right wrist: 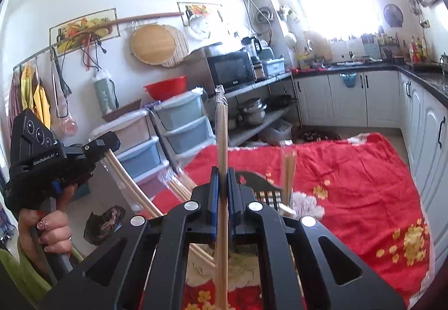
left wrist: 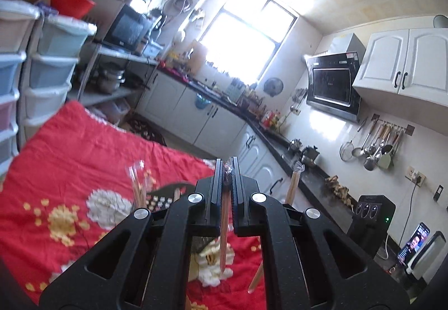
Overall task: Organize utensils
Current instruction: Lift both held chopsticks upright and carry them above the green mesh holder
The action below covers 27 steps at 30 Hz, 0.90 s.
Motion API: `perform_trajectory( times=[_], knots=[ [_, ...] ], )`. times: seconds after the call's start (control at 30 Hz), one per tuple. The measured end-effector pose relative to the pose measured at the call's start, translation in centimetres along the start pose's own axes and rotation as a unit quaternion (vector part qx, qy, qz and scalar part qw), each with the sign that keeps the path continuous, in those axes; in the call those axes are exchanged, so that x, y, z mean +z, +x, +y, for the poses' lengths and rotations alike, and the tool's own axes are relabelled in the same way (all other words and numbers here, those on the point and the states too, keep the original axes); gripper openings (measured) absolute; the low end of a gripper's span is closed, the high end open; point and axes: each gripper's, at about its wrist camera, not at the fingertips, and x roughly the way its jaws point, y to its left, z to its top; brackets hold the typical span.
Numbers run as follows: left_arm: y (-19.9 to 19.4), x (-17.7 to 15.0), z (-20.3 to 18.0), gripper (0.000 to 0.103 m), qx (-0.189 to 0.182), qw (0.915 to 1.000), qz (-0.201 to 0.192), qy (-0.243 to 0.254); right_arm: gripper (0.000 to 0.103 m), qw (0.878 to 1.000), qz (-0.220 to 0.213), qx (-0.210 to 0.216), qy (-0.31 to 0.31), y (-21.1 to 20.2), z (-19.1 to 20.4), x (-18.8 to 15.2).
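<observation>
My left gripper (left wrist: 227,169) is shut on a wrapped pair of wooden chopsticks (left wrist: 224,237), held upright above the red floral cloth (left wrist: 84,158). My right gripper (right wrist: 222,178) is shut on another wrapped pair of chopsticks (right wrist: 222,136), also upright, its plastic tip sticking up. The left gripper also shows in the right wrist view (right wrist: 95,147), held in a hand, with its chopsticks (right wrist: 126,181) slanting down. A black slotted holder (right wrist: 263,186) with more wrapped chopsticks (right wrist: 289,169) stands on the cloth just beyond my right gripper; it also shows in the left wrist view (left wrist: 165,195).
Stacked plastic drawers (right wrist: 179,125) stand left of the table. A metal shelf with a microwave (right wrist: 232,69) and pots is behind. White cabinets with a dark counter (left wrist: 280,153) run along the right. Ladles hang on a wall rail (left wrist: 378,147).
</observation>
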Motion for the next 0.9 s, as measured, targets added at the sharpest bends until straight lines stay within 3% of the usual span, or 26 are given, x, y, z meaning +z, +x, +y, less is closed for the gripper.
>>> perform_trajectory(
  times=[0.23,0.63,0.9],
  knots=[
    [-0.9,2.9,-1.3,0.002,0.006,0.9987,-0.042,0.027,0.006,0.999,-0.036,0.002,0.002,-0.1,0.1,2.7],
    [0.2,7.1,-3.0,0.002,0.012,0.9941,-0.1,0.042,0.006,0.991,-0.129,-0.04,-0.02,0.4,-0.1,6.7],
    [3.5,7.9,-3.4,0.002,0.052,0.991,-0.111,0.053,0.006,0.985,-0.154,-0.072,-0.033,3.0,-0.6,7.1]
  ],
)
